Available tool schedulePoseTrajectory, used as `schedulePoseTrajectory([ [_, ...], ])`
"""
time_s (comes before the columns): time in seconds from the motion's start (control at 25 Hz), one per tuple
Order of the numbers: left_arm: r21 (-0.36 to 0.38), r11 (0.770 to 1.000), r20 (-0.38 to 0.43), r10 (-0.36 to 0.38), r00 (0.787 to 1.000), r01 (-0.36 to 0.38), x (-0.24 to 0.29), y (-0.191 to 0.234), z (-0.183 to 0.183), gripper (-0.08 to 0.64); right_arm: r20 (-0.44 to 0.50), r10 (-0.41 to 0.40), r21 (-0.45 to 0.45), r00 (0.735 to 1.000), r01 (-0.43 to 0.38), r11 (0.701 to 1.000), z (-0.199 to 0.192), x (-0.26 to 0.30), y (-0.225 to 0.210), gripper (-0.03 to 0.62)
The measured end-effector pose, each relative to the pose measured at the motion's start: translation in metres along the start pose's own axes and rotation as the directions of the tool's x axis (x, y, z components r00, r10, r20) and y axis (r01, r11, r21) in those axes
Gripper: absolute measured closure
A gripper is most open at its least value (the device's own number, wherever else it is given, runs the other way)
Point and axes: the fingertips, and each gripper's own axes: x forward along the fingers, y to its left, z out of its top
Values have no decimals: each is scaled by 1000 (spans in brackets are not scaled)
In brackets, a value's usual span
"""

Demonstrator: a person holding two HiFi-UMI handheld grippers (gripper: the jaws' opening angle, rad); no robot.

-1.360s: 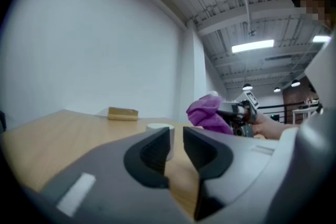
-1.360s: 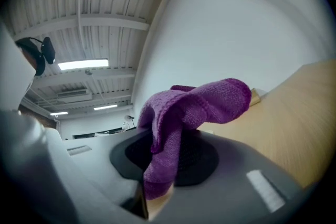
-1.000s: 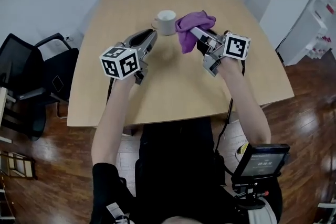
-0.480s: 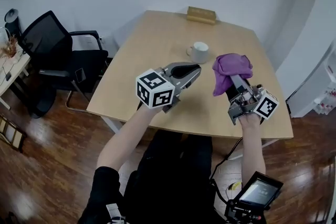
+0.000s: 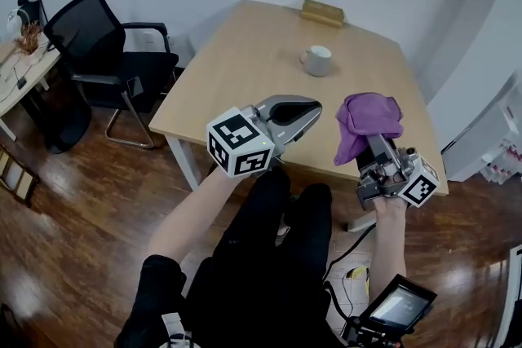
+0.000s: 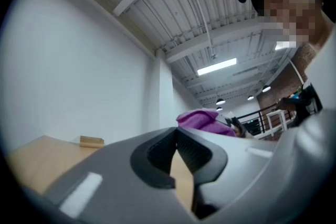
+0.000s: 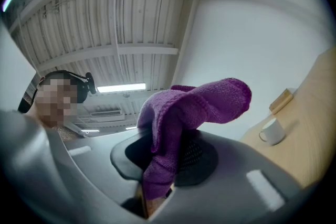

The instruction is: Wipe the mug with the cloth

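Observation:
The white mug [image 5: 316,60] stands on the wooden table [image 5: 245,77], also small in the right gripper view [image 7: 272,131]. My right gripper [image 5: 369,136] is shut on the purple cloth [image 5: 369,116], held over the table's near edge, well short of the mug. In its own view the cloth [image 7: 194,107] is pinched between the jaws and flops over them. My left gripper [image 5: 308,110] hovers left of the cloth. Its jaws have just been closing and now meet with nothing between them [image 6: 176,131]. The purple cloth [image 6: 202,120] shows beyond them.
A wooden block [image 5: 322,12] lies at the table's far edge. A black office chair [image 5: 98,53] stands to the left, with a desk [image 5: 16,77] beyond it. White furniture [image 5: 497,134] is at the right. The person's legs are below, over the wooden floor.
Both grippers have drawn back from the mug toward the table's near edge and risen. The left jaws have closed. The cloth stays in the right gripper; the mug has not moved.

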Motion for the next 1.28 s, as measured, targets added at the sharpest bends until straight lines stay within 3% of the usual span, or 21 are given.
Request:
schedulePoseTrajectory([
  [0.4,30,999,9,-21,1000,21,-52,-120,22,537,1,-1,-18,1000,1,1000,-22,-48,117,515],
  [0.6,46,999,21,-28,999,27,-78,-180,38,537,14,41,17,999,-41,999,-33,-63,187,515],
  [0.96,67,997,72,-55,996,50,-121,-277,63,537,49,77,-63,996,-74,995,-41,-110,299,515],
  [1.08,77,995,78,-69,995,63,-128,-304,67,537,59,76,-110,995,-70,992,-43,-127,323,515],
  [1.28,82,993,57,-90,994,85,-132,-329,74,537,69,82,-101,994,-75,992,-44,-131,342,515],
])
